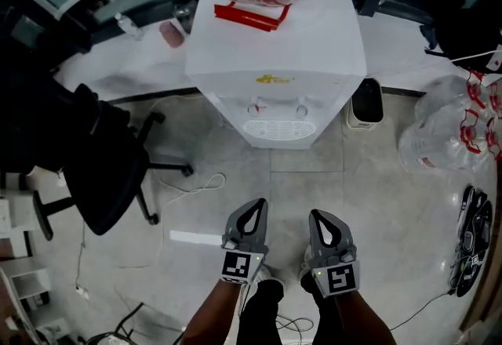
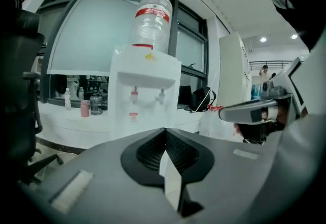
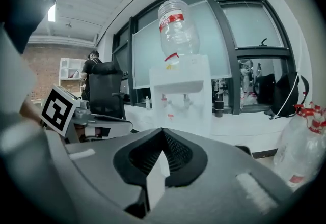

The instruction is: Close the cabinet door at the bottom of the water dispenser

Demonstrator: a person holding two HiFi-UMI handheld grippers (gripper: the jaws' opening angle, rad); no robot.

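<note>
Jaws of left gripper [image 2: 164,132] and right gripper [image 3: 162,131] are seen closed tip to tip, empty, well short of the water dispenser [image 1: 276,69] ahead on the floor. Its bottom cabinet door is hidden in all views; a light, stiff hinged panel is expected, best pushed near its free edge.

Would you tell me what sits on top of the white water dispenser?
An upturned clear plastic water bottle with a red label; its mouth is hidden inside the dispenser.
</note>
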